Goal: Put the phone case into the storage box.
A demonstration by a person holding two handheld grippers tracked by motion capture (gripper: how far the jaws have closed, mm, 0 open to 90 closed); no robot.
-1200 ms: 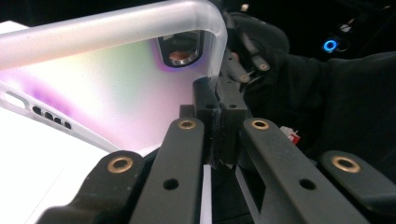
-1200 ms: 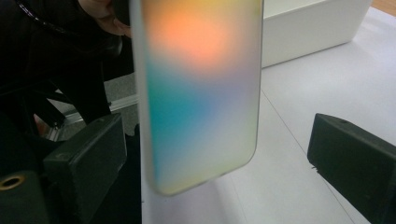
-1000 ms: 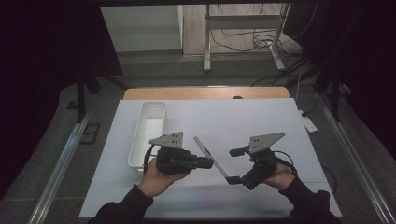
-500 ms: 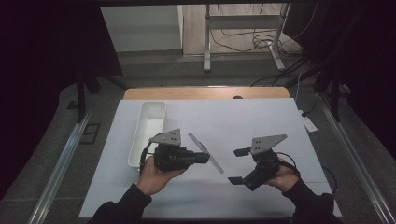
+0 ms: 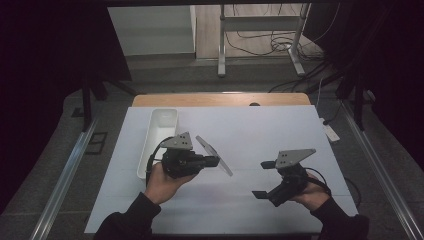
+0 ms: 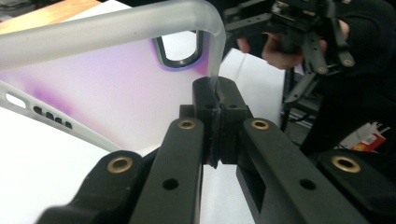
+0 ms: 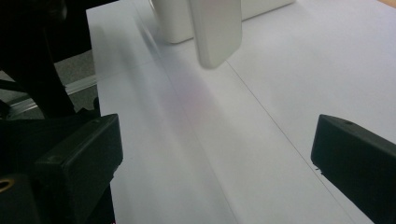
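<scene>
The phone case (image 6: 93,93) in my left tool (image 6: 215,100) is frosted clear plastic with a purple tint and a camera cutout. It is pinched by one edge, held tilted off the table, jutting beyond the tips.

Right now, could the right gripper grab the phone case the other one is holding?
Probably yes: the right gripper is open, and only bare table lies between it and the phone case pinched by the left gripper.

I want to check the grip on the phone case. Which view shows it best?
The left gripper view: the left gripper pinches the frosted phone case by its rim, camera cutout visible. The high view shows the case small and edge-on. The right gripper view shows its rounded end, not the grip.
</scene>
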